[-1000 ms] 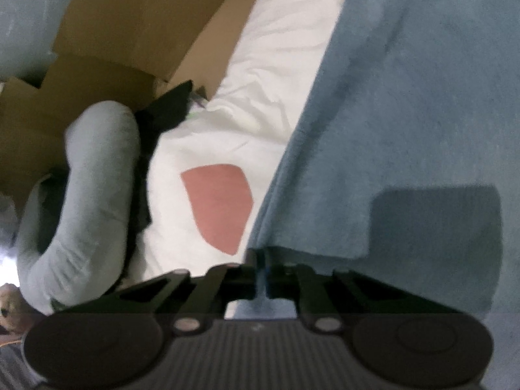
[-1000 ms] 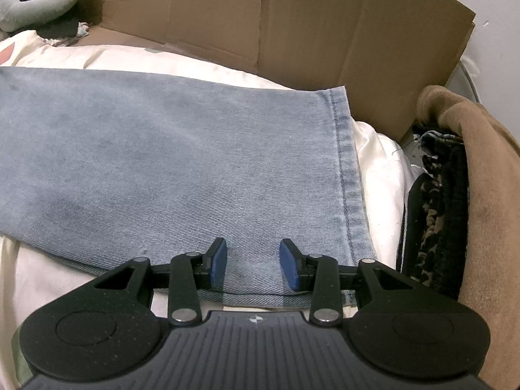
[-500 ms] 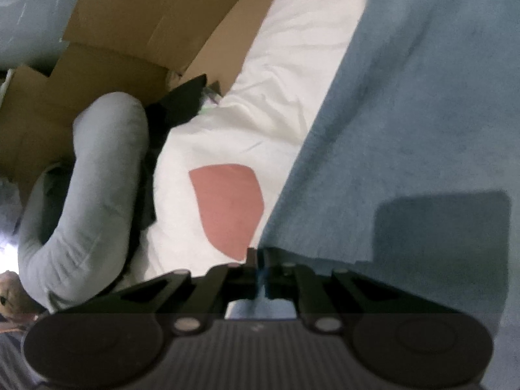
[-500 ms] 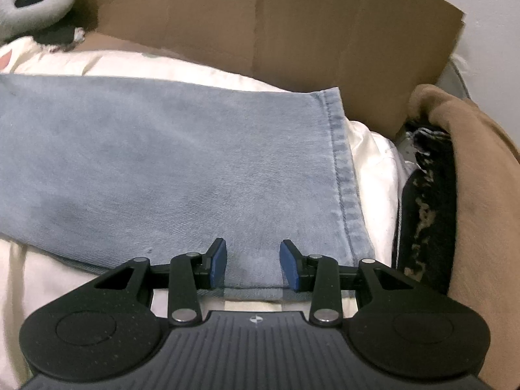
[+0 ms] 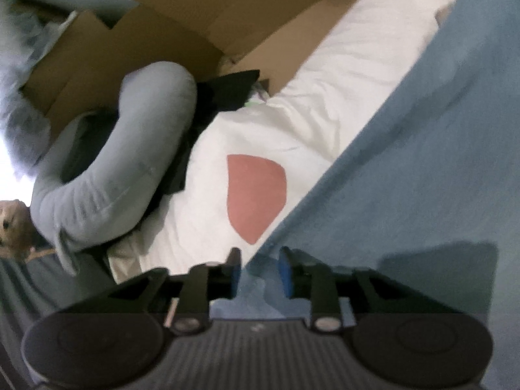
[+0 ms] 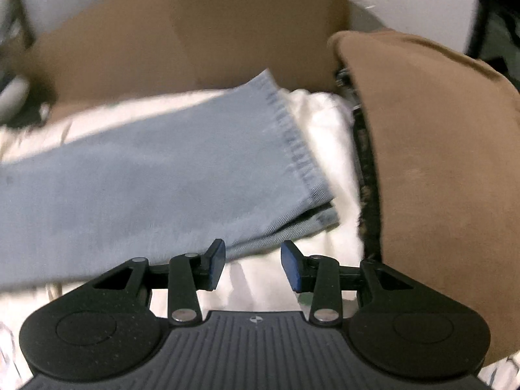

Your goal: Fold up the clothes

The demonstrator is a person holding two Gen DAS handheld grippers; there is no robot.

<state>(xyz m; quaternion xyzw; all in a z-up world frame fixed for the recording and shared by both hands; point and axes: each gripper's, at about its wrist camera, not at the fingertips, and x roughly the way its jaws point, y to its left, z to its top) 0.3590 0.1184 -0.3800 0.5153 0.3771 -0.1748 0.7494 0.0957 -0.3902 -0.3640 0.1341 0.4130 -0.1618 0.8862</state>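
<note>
White bedding [image 5: 341, 97] with a reddish patch [image 5: 255, 195] covers the surface, brown cardboard [image 6: 195, 39] standing along the upper frame. Light blue denim jeans [image 6: 146, 175] lie across it, hem at centre right of the right view. Left gripper [image 5: 259, 271] has just been opening, jaws apart with the denim edge between them, unpressed. Right gripper [image 6: 253, 265] stands apart at the lower centre, empty, beside a brown cushion [image 6: 432, 149].

Both wrist views close over jeans [image 5: 406, 178]
</note>
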